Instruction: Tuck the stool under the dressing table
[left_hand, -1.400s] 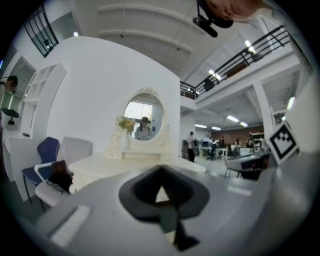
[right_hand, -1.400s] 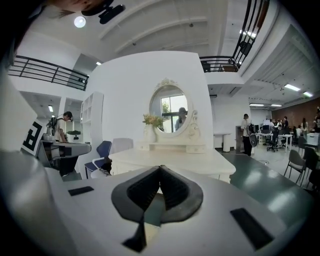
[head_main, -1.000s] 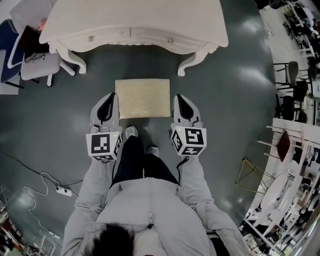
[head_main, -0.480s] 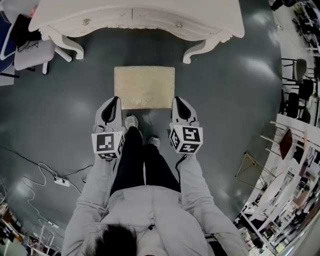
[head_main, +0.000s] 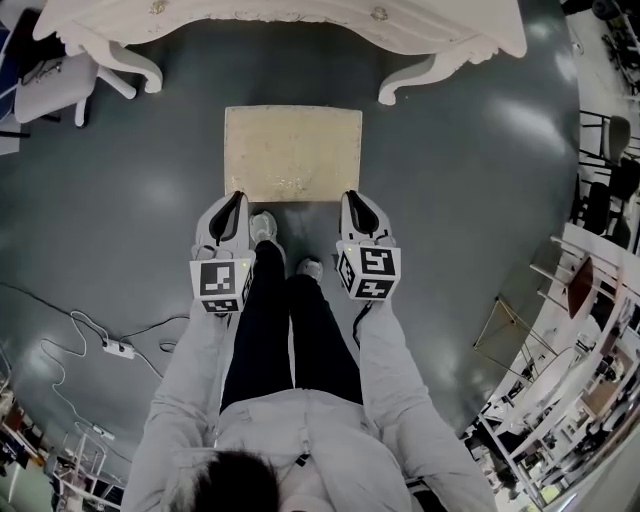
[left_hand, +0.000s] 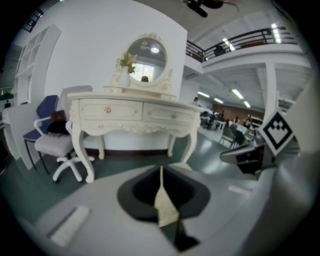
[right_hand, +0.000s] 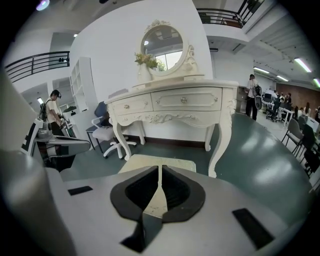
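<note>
1. at the far left a white office chair (head_main: 45, 95) stands by the dressing table's left end. nearer me, a power strip (head_main: 117, 349) and its cable lie on the grey floor (head_main: 480, 200).
2. my left tongs (head_main: 237, 197) point forward and down. their jaws are pressed together with nothing between them. the tip sits at the stool's near left corner, and i cannot tell whether it touches.
3. the stool (head_main: 292, 153), with its pale rectangular top, stands on the floor straight ahead of me. my shoes (head_main: 263, 228) are just behind its near edge.
4. the dressing table (head_main: 280, 20) is beyond the stool and apart from it. the stool lines up with the gap between its curved front legs but is not yet under it. the right gripper view shows an oval mirror (right_hand: 161, 42) on top.
5. my right tongs (head_main: 351, 197) point the same way, at the stool's near right corner. their jaws are opening, only a narrow slit so far, with nothing between them.
</note>
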